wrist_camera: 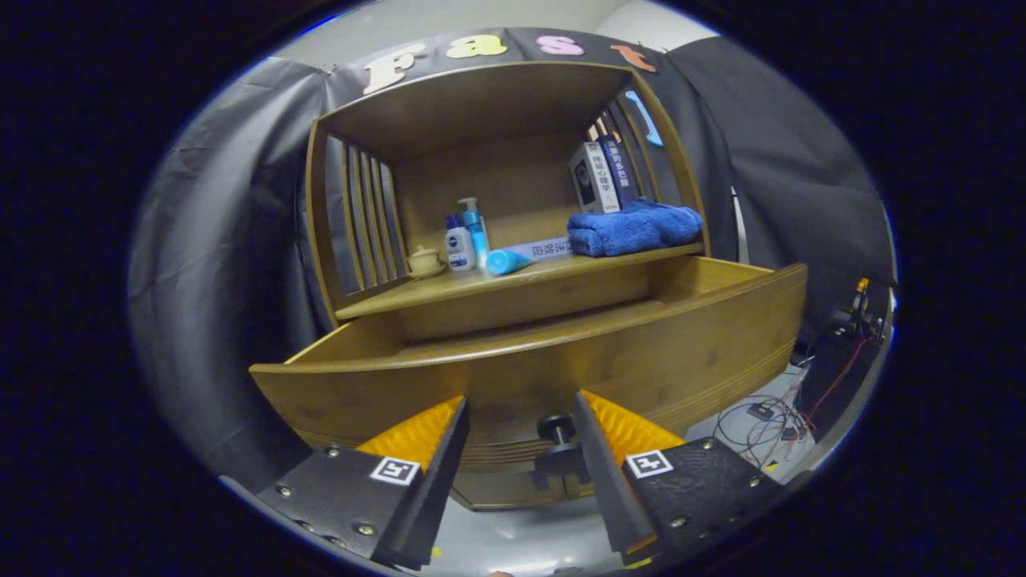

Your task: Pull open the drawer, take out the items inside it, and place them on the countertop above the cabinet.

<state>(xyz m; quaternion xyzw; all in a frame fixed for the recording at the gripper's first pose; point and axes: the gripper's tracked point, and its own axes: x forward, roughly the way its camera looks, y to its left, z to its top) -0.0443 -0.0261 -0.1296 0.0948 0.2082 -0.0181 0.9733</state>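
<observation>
open drawer (561, 361) top clear, knob (557, 427) between tool (521, 437) fingers

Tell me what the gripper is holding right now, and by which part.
Nothing is held. The gripper is open, its fingers spread to either side of the drawer front, with the dark knob between them but ungripped.

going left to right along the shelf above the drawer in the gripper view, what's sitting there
small lidded cup → white bottle → blue pump bottle → blue tube lying on its side → folded blue towel, with books standing behind it. The tongs are open, by the knob of the pulled-out drawer.
</observation>
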